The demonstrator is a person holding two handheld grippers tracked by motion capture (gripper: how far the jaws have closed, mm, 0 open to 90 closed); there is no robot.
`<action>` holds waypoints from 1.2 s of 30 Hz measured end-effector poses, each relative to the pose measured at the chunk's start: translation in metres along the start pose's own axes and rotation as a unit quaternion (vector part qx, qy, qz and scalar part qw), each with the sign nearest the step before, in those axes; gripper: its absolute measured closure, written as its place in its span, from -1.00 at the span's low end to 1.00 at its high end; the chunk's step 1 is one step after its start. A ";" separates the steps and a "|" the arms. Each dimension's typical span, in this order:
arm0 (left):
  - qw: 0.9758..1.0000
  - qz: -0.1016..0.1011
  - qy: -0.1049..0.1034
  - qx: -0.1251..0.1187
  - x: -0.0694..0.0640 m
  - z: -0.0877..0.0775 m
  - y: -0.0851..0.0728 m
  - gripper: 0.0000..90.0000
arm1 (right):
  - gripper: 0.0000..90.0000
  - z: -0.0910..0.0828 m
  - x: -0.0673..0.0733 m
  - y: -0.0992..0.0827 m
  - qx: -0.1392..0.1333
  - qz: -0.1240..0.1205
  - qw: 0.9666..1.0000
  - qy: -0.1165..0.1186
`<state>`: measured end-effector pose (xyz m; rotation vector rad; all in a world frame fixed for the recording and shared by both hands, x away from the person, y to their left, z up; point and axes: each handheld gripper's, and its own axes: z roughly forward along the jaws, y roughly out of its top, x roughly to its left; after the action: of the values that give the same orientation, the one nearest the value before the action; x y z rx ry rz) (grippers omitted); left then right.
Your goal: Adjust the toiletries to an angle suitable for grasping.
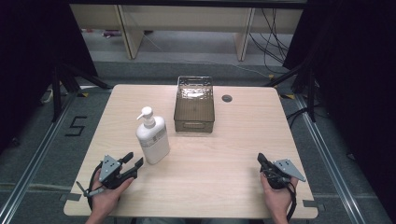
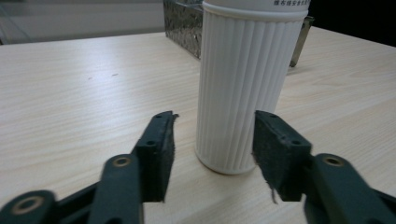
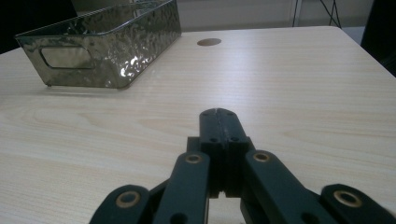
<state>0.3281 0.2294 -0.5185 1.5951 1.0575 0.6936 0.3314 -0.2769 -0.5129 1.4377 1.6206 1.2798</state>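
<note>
Left gripper view, left gripper (image 2: 212,154) spread before white pump bottle (image 2: 245,84), right gripper (image 3: 219,126) pressed together

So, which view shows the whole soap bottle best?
The high view: the soap bottle stands there complete, pump head included. The left gripper view gives its ribbed lower body close up, top cut off.
</note>
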 end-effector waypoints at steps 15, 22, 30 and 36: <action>0.998 0.015 -0.045 -0.040 -0.032 -0.016 0.026 0.99 | 0.96 0.003 -0.001 0.001 0.000 -0.023 1.000 0.004; 0.998 0.021 -0.053 -0.025 -0.047 -0.001 0.035 0.99 | 0.93 0.005 -0.002 0.001 -0.007 -0.026 1.000 0.010; 0.999 0.029 -0.044 -0.012 -0.049 0.015 0.042 0.99 | 0.90 0.005 -0.002 0.001 0.000 -0.022 1.000 0.012; 0.999 0.031 -0.036 -0.007 -0.047 0.023 0.042 0.99 | 0.89 0.005 -0.002 0.002 0.004 -0.025 1.000 0.010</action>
<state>0.3388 0.1752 -0.4807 1.6347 0.9511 0.6789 0.3367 -0.2780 -0.5135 1.3847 1.6655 1.2650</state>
